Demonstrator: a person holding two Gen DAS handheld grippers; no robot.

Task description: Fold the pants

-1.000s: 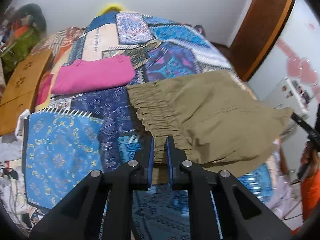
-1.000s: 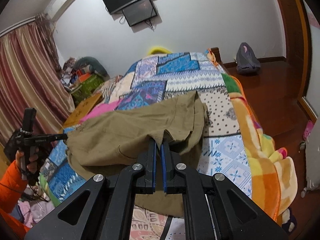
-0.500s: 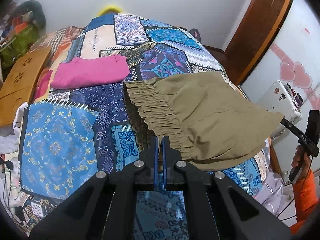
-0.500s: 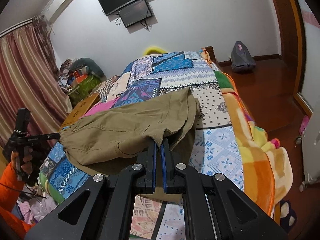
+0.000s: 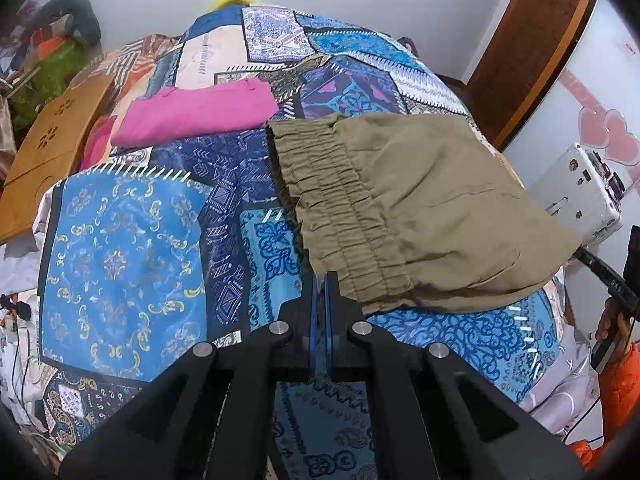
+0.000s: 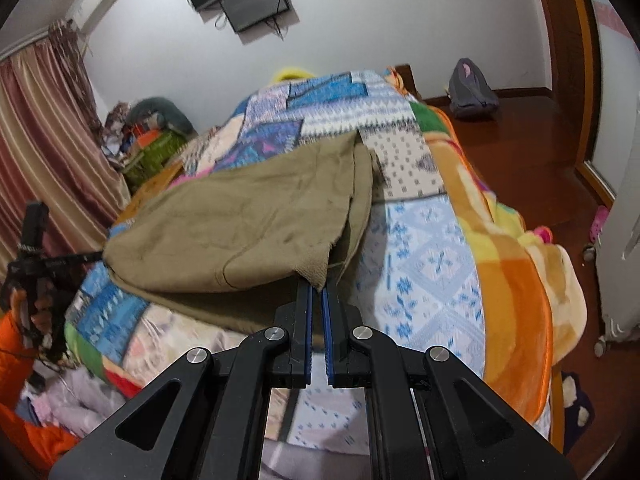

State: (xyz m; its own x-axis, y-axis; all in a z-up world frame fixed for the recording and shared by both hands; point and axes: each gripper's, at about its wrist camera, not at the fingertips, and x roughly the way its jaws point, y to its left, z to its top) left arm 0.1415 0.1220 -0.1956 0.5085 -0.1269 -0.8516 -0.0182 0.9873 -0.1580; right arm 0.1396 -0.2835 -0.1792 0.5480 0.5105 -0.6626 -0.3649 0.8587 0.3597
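Note:
Olive pants (image 5: 432, 200) with a gathered elastic waistband (image 5: 332, 200) hang stretched just above the bed, sagging onto the bedspread. My left gripper (image 5: 325, 280) is shut on the near corner of the waistband. In the right wrist view the pants (image 6: 240, 220) lie doubled over, two layers showing at the leg end. There my right gripper (image 6: 318, 290) is shut on the near corner of the leg hems. Each gripper also shows in the other's view: the right gripper (image 5: 582, 255) at the cloth's far right edge, the left gripper (image 6: 98, 257) at its far left edge.
A patchwork bedspread (image 5: 120, 260) covers the bed. A folded pink garment (image 5: 196, 114) lies behind the waistband, a wooden lap table (image 5: 52, 152) at the bed's left edge. An orange blanket (image 6: 516, 280) hangs off the right side. A grey backpack (image 6: 474, 92) sits on the floor.
The left gripper's jaws have shut on the waistband corner. Both grippers have come down with the pants, and the cloth now sits lower and nearer the bedspread.

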